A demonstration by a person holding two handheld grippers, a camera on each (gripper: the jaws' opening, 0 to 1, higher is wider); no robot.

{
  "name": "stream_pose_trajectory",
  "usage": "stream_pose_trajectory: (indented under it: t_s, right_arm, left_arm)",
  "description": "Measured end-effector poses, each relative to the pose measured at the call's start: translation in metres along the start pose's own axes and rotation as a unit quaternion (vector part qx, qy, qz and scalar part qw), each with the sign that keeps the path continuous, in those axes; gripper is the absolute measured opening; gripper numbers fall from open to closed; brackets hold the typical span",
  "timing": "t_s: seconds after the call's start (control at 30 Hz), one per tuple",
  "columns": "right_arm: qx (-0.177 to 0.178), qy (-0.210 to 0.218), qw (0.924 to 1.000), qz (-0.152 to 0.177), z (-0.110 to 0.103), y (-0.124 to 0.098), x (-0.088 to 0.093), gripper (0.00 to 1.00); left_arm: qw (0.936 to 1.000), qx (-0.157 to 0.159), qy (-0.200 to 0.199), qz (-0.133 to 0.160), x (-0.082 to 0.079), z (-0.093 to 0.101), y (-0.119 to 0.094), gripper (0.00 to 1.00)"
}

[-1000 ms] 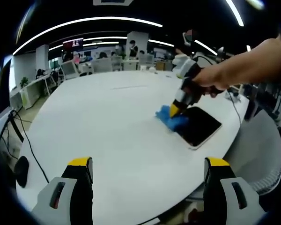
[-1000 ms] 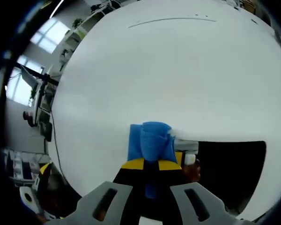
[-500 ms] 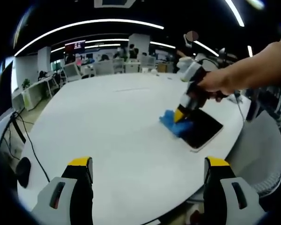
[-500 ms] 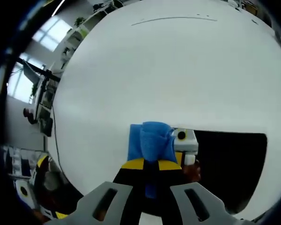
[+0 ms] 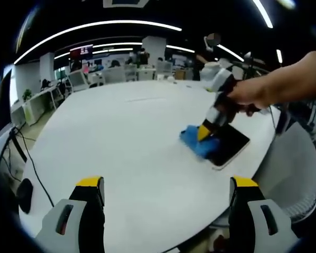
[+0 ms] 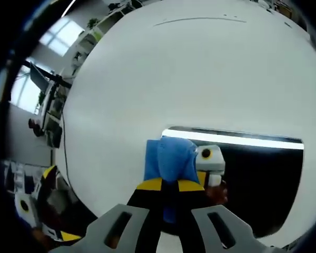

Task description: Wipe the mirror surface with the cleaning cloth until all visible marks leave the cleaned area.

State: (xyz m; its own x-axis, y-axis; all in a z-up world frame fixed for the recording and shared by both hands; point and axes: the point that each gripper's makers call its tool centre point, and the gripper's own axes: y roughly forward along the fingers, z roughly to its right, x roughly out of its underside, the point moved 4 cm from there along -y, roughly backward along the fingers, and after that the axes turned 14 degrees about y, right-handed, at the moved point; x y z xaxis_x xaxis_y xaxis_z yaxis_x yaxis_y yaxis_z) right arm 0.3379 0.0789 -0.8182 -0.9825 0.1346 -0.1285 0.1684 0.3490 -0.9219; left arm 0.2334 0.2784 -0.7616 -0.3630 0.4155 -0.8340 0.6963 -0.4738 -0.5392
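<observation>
One tool (image 6: 169,185) clamps blue cloth (image 6: 170,158) against mirror (image 6: 258,179) edge.

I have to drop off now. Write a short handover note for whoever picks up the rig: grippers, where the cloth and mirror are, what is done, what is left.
Right gripper: shut on the blue cleaning cloth, pressing it at the mirror's edge.
Left gripper: open, holding nothing, hovering above the white table, away from the work.
Mirror: flat on the table near its edge, cloth at its end facing the table's middle.
Done: cloth gripped and on the mirror.
Left: I cannot tell whether marks remain on the dark glass; inspect it and wipe across the rest, keeping the mirror and cloth in view.
</observation>
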Motion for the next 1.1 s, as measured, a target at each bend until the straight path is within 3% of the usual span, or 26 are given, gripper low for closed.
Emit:
stream_pose_trajectory:
  t_s: [0.63, 1.1]
  right_arm:
    - [-0.008, -0.006, 0.9999, -0.003, 0.002, 0.001, 0.006, 0.02]
    - [-0.009, -0.006, 0.9999, -0.003, 0.019, -0.007, 0.009, 0.02]
  left_arm:
    - [1.0, 0.0, 0.0, 0.003, -0.006, -0.001, 0.004, 0.99]
    - [0.9999, -0.003, -0.011, 0.007, -0.009, 0.005, 0.006, 0.99]
